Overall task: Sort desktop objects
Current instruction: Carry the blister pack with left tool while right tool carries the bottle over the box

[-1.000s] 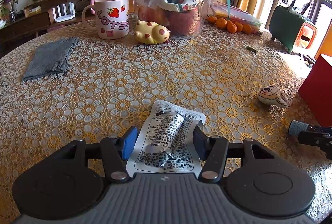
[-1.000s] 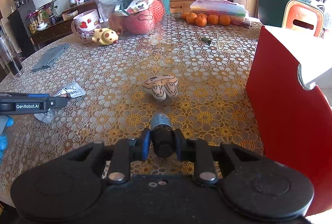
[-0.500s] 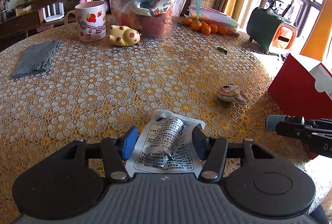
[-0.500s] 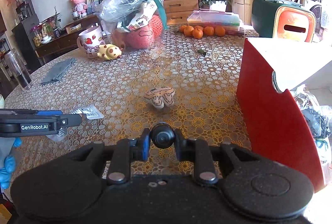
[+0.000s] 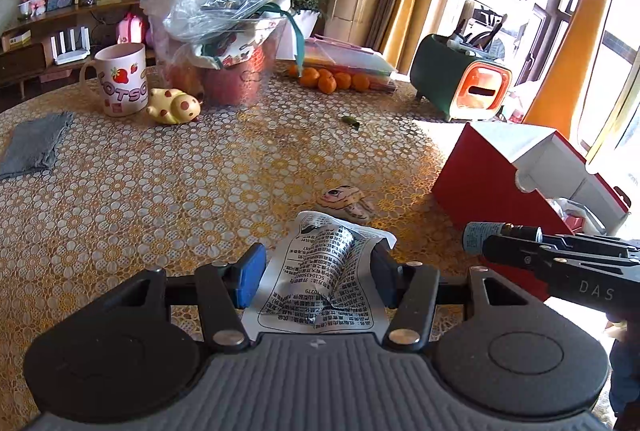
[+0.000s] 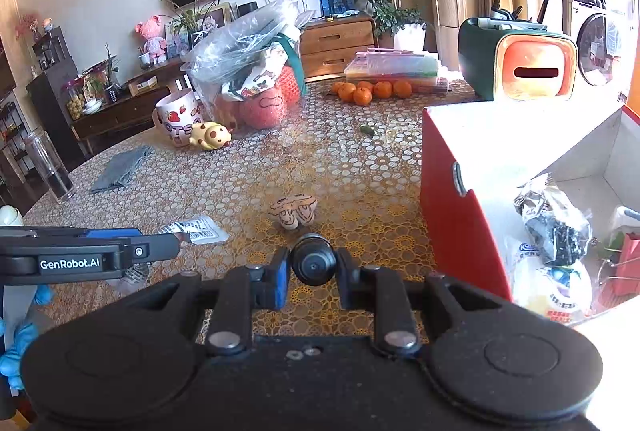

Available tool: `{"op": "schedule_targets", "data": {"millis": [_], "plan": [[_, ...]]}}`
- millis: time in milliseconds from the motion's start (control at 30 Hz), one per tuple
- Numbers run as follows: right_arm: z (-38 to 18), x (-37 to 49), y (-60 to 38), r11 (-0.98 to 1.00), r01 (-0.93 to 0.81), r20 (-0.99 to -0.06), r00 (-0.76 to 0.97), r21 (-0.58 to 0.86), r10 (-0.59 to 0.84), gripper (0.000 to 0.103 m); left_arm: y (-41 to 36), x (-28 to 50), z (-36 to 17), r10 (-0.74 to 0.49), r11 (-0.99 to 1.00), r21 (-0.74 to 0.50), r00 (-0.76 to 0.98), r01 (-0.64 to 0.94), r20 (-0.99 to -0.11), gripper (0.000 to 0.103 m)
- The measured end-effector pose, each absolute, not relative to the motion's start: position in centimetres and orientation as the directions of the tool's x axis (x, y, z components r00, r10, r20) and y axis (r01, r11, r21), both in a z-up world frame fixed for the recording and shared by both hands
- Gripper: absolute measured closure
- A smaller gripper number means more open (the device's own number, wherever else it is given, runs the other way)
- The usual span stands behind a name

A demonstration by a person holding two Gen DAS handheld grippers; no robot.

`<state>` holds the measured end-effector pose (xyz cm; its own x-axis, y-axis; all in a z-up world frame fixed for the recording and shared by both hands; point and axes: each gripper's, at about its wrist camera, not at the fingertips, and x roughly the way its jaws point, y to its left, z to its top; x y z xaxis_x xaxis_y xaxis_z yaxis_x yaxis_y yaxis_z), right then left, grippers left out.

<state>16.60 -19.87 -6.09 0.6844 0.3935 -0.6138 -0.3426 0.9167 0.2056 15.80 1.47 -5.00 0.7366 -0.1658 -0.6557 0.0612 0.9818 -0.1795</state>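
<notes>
With a crumpled foil sachet (image 5: pixel 320 271) pinched in the left gripper (image 5: pixel 316 273) at lower centre and a small dark bottle (image 6: pixel 313 265) clamped in the right gripper (image 6: pixel 312 271), carrying is judged under way, release into the red box (image 6: pixel 452 207) at right being called for next.
</notes>
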Motion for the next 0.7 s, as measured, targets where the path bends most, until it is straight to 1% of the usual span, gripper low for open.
{"op": "schedule_targets", "data": {"millis": [433, 700], "plan": [[-3.3, 14.1, -25.3, 0.927, -0.298, -0.542, 0.751, 0.229, 0.376, 0.080, -5.8, 14.1, -1.2, -0.251, 0.968, -0.160, 0.762, 0.194, -0.596, 0.048], [-2.5, 12.7, -29.3, 0.938, -0.259, -0.514, 0.786, 0.232, 0.344, 0.080, -10.7, 13.7, 0.1, -0.299, 0.953, -0.143, 0.763, 0.267, -0.573, 0.048]]}}
